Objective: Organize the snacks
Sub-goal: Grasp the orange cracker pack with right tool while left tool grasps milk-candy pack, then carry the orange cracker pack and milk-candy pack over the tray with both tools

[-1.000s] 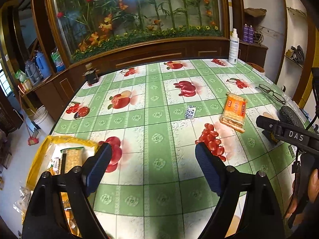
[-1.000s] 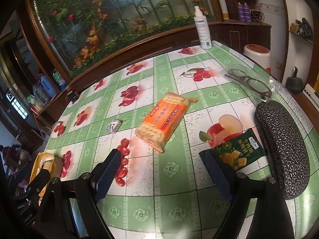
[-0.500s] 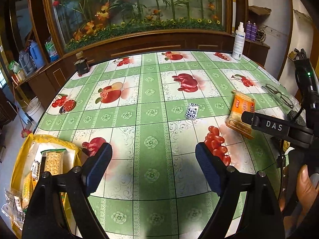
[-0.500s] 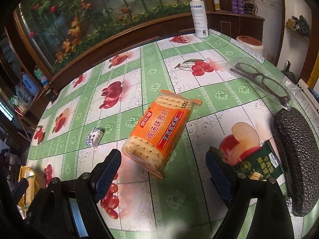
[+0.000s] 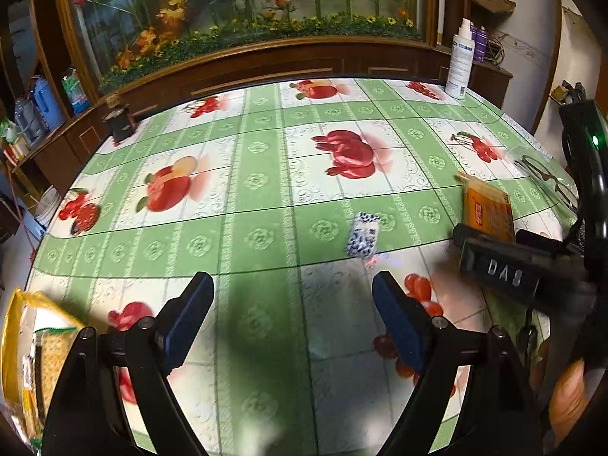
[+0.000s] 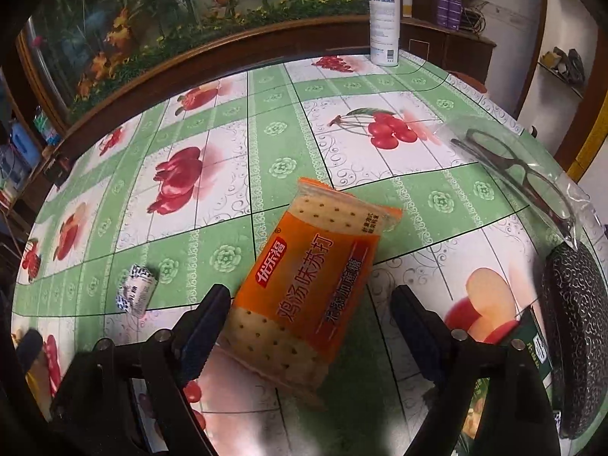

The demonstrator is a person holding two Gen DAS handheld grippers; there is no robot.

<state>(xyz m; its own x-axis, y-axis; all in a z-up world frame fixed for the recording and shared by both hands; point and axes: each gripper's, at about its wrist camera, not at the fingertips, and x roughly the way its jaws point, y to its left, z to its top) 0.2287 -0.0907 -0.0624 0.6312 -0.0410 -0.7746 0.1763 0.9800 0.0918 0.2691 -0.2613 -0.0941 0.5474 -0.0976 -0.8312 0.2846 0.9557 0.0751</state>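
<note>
An orange cracker packet (image 6: 307, 288) lies slanted on the fruit-print tablecloth (image 6: 281, 167). My right gripper (image 6: 309, 300) hangs just over it, its jaws closing. The packet's near half lies between the pads: the left pad is at its edge, the right pad stands apart. A small blue-and-white wrapped sweet (image 5: 363, 237) lies just beyond my left gripper (image 5: 292, 288), which is open with nothing between its fingers. The sweet (image 6: 136, 294) lies left of the packet. A green snack packet (image 6: 530, 338) peeks out behind the right finger. The packet (image 5: 488, 209) is partly hidden by the right gripper's body.
A yellow bag (image 5: 15, 326) holding snack packets hangs at the table's near left edge. Glasses in clear wrap (image 6: 520, 174) and a dark patterned glasses case (image 6: 573, 323) lie at the right. A white spray bottle (image 6: 383, 15) stands at the far edge, and a small dark item (image 5: 119, 123) stands far left.
Both grippers moved forward and down over the table. The orange packet now lies between the right fingers, which have narrowed a little. The sweet is closer to the left gripper.
</note>
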